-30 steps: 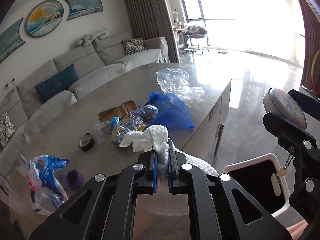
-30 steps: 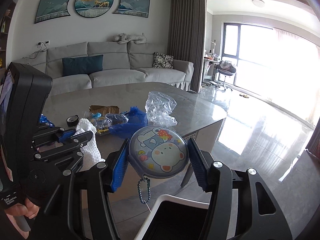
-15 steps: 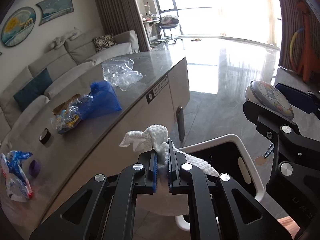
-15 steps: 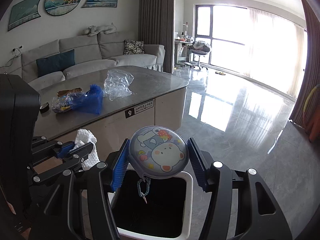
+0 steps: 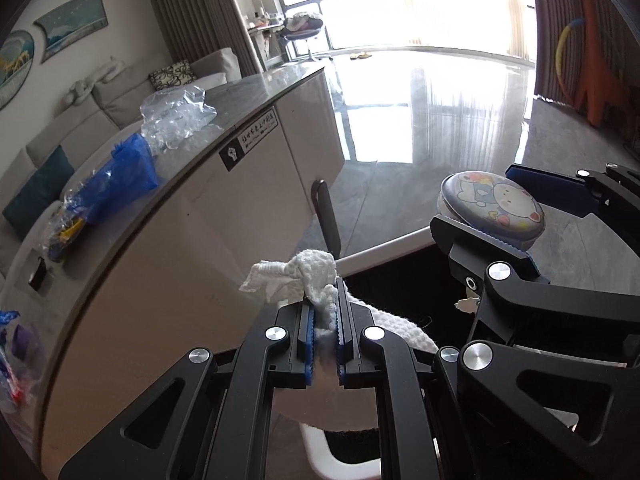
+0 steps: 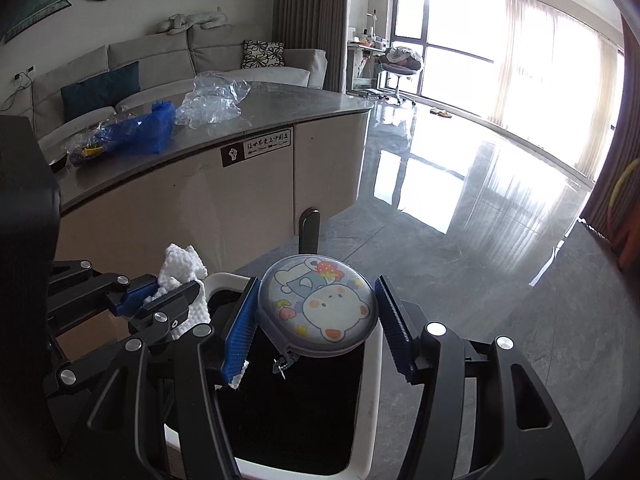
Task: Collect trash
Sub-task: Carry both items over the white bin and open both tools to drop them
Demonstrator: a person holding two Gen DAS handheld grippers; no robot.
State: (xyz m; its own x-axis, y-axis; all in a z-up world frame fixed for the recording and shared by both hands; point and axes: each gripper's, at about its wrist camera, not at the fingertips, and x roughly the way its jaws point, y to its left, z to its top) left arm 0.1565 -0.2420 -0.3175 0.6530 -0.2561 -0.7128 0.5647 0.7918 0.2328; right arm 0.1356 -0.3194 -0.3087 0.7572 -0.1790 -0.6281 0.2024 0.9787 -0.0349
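My left gripper is shut on a white knitted cloth, held over the near rim of a white trash bin with a black inside. The cloth also shows in the right wrist view. My right gripper has its jaws spread around a round cartoon pouch; the pouch leans on the left pad and stands clear of the right pad, above the bin's opening. The pouch also shows in the left wrist view.
A grey-topped counter stands behind the bin with a clear plastic bag, a blue bag, a bottle bundle and a tape roll. A sofa is behind. Glossy floor lies to the right.
Both grippers have dropped from counter height to just above the bin. The right jaws have widened and the pouch has tilted off the right pad. The cloth stays gripped.
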